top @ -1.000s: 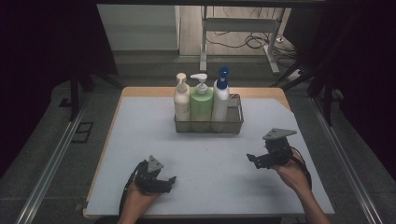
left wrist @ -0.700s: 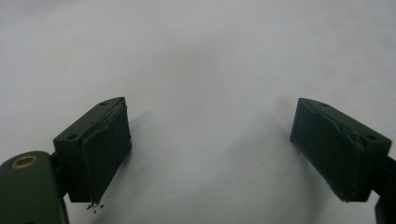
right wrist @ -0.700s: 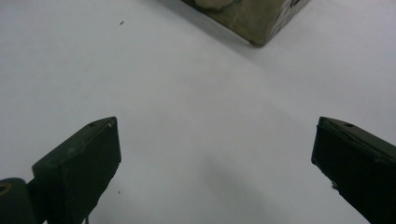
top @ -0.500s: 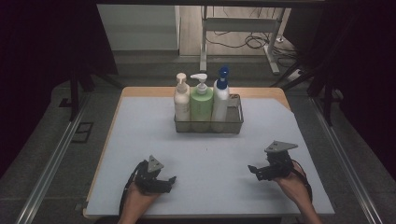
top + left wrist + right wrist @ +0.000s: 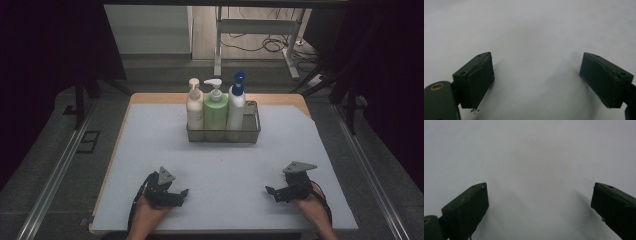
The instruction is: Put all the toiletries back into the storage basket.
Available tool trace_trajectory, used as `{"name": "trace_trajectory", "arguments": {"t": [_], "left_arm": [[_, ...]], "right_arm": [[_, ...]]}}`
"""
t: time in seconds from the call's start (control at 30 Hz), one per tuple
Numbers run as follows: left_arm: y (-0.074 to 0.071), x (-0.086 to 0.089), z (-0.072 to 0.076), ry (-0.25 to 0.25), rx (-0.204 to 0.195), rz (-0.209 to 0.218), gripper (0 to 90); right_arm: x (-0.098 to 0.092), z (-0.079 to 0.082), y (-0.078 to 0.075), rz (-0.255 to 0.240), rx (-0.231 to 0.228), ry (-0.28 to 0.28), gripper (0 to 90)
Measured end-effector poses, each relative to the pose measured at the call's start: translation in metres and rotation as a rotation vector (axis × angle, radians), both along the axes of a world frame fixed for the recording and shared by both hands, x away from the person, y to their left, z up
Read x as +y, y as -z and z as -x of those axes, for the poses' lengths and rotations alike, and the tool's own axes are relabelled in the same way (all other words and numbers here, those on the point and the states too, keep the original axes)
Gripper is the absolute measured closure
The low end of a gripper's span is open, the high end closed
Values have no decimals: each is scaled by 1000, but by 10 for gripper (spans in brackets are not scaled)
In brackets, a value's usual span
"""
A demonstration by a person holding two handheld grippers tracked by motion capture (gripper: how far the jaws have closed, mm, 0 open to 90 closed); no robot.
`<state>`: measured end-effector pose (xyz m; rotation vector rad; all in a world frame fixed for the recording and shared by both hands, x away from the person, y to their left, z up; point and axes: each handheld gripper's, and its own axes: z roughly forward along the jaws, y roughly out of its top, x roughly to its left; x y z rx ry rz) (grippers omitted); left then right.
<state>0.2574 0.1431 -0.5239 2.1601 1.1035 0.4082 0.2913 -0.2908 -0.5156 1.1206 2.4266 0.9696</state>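
A: Status? The wire basket holds three pump bottles upright, side by side, none lifted out

B: Both the left gripper and right gripper sit well in front of the basket, jaws spread wide, empty. Judged: work not begun

A: Unclear items?

B: Bottle labels unreadable; basket's free right end too dim to check

A wire basket was set at the far middle of the table, and three pump bottles were stood in it in a row: the left bottle, the middle bottle and the right bottle, each touching the next. The left gripper was held at the near left edge, the right gripper at the near right, well apart from the basket.
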Motion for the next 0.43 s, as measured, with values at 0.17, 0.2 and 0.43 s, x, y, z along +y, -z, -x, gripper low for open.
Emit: {"name": "trace_trajectory", "arguments": {"t": [0.17,0.2,0.43], "left_arm": [[0,0,0,0,0,0,119],[0,0,0,0,0,0,119],[0,0,0,0,0,0,118]], "right_arm": [[-1,1,5,1,-10,2,7],[-1,1,5,0,-6,2,6],[-1,2,6,4,-14,3,3]]}}
